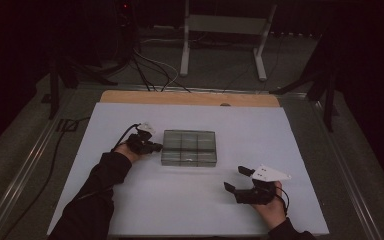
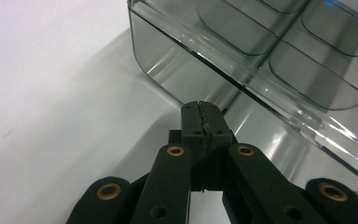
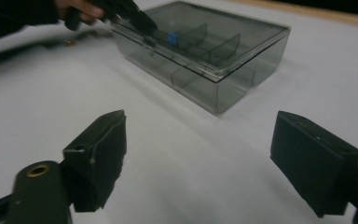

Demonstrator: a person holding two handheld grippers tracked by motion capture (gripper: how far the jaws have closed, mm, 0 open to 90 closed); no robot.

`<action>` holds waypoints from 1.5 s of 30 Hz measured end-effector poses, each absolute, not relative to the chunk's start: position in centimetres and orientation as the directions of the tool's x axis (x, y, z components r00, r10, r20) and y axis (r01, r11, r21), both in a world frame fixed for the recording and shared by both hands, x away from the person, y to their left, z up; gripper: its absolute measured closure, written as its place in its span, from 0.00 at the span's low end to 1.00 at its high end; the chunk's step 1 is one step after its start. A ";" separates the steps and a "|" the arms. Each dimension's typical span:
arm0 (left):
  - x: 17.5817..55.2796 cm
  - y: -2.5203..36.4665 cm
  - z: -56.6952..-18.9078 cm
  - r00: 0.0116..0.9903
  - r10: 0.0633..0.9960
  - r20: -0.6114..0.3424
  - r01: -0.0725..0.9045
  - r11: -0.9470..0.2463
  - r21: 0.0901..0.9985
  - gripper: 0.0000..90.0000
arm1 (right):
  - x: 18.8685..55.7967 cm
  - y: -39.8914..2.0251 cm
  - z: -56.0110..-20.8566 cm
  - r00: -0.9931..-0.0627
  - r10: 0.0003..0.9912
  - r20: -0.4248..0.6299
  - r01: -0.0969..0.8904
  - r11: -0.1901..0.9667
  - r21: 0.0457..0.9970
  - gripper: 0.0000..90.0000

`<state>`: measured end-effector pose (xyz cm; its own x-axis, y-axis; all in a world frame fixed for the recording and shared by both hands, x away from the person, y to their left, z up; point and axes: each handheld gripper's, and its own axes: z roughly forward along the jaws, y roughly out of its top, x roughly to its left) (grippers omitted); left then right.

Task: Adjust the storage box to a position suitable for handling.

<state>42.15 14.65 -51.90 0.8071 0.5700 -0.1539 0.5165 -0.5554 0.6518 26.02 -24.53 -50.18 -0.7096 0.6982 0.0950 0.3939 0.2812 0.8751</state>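
High view. Item: smoked clear compartment box (image 1: 189, 148), lid down, at the middle of the white desk (image 1: 260, 130). Left claw (image 1: 156, 147) at the box's left side, tips at the wall. Right claw (image 1: 234, 179) near the front right of the desk, well apart from the box, jaws spread and empty.

Left gripper view. Left claw (image 2: 201, 114) pressed fully together with nothing between the pads, its tip just beside the lower wall of the box (image 2: 242, 65), under the lid seam; contact cannot be told. Risk: a closed tip poked at the seam may slide off the glossy wall, or shove the light box across the desk rather than lift the lid.

Right gripper view. Right claw (image 3: 196, 154) stands wide, holding nothing, aimed at the box (image 3: 214, 60); a small blue thing (image 3: 171, 37) shows inside. Risk: with no second hold, the box may skate away.
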 end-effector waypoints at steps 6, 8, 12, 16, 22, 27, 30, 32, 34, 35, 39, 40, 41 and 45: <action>42.6 12.5 -51.9 0.842 0.526 -0.118 0.475 -0.619 0.625 1.00 | 28.0 -24.9 -50.1 -0.638 0.758 0.137 0.505 0.277 0.817 0.58; 43.1 12.7 -51.8 0.837 0.532 -0.125 0.482 -0.611 0.628 1.00 | 28.7 -25.0 -50.2 -0.630 0.766 0.128 0.518 0.291 0.805 0.65; 44.3 13.2 -51.4 0.824 0.559 -0.093 0.485 -0.610 0.627 1.00 | 30.0 -24.7 -50.5 -0.621 0.776 0.111 0.545 0.326 0.772 0.78; 46.1 13.6 -51.1 0.824 0.565 -0.053 0.470 -0.626 0.622 1.00 | 31.2 -24.2 -50.9 -0.608 0.784 0.121 0.584 0.340 0.737 0.95; 48.2 13.4 -51.1 0.828 0.558 -0.054 0.459 -0.620 0.636 1.00 | 32.1 -24.1 -51.4 -0.585 0.793 0.169 0.631 0.314 0.710 1.00; 49.0 13.0 -51.4 0.836 0.545 -0.068 0.455 -0.618 0.641 1.00 | 32.6 -23.8 -51.7 -0.581 0.792 0.186 0.647 0.311 0.696 1.00; 49.2 12.6 -51.4 0.846 0.527 -0.078 0.442 -0.612 0.656 1.00 | 32.8 -23.7 -51.8 -0.579 0.791 0.197 0.652 0.303 0.695 1.00; 49.3 12.3 -51.5 0.851 0.520 -0.078 0.438 -0.618 0.653 1.00 | 33.0 -23.7 -51.8 -0.575 0.794 0.198 0.653 0.300 0.695 1.00; 49.5 12.1 -51.6 0.852 0.517 -0.086 0.442 -0.621 0.647 1.00 | 33.1 -23.6 -51.6 -0.573 0.794 0.201 0.653 0.295 0.698 1.00; 49.5 12.0 -51.6 0.853 0.513 -0.092 0.440 -0.613 0.656 1.00 | 33.2 -23.5 -51.6 -0.575 0.792 0.202 0.653 0.297 0.697 1.00; 49.5 11.7 -51.6 0.866 0.490 -0.099 0.422 -0.611 0.669 1.00 | 33.6 -23.2 -51.6 -0.583 0.785 0.208 0.652 0.301 0.696 1.00; 49.4 11.7 -51.6 0.870 0.484 -0.093 0.414 -0.616 0.670 1.00 | 33.6 -23.2 -51.6 -0.583 0.785 0.210 0.653 0.299 0.695 1.00; 49.4 11.6 -51.6 0.870 0.484 -0.092 0.414 -0.616 0.671 1.00 | 33.7 -23.2 -51.6 -0.581 0.785 0.214 0.656 0.296 0.694 1.00; 49.4 11.7 -51.5 0.869 0.486 -0.095 0.418 -0.618 0.666 1.00 | 33.8 -23.2 -51.7 -0.584 0.780 0.224 0.657 0.293 0.695 1.00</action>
